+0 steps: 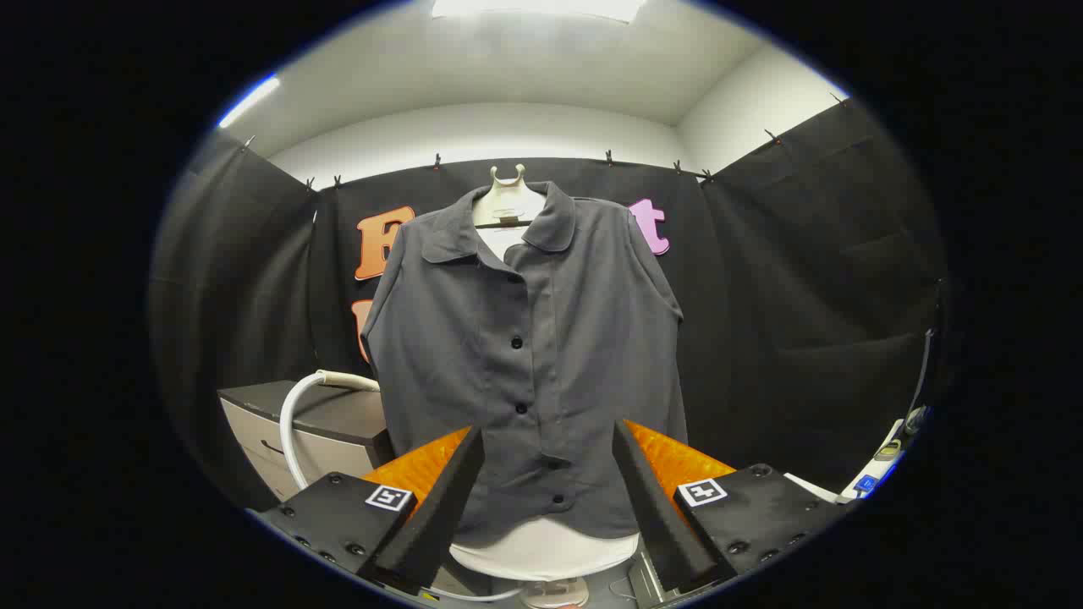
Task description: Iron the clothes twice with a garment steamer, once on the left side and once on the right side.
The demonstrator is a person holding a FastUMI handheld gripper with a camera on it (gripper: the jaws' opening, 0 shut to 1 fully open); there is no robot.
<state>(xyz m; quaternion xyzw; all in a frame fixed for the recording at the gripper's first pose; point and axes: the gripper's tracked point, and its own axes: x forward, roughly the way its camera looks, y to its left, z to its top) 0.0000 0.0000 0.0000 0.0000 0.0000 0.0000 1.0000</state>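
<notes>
My claw [548, 440] hangs released, fingers spread and empty, before a dark grey button-front shirt [529, 355] at twelve o'clock. A white steamer hose [296, 423] curves at nine o'clock over a cabinet [330, 414].

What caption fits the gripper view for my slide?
Open gripper faces a dark buttoned shirt on a hanger, a white hose beside it.

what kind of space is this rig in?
Likely an indoor recording booth: black cloth walls clipped up, a grey shirt hung on a stand, white hose beside it. The open gripper holds nothing.
</notes>
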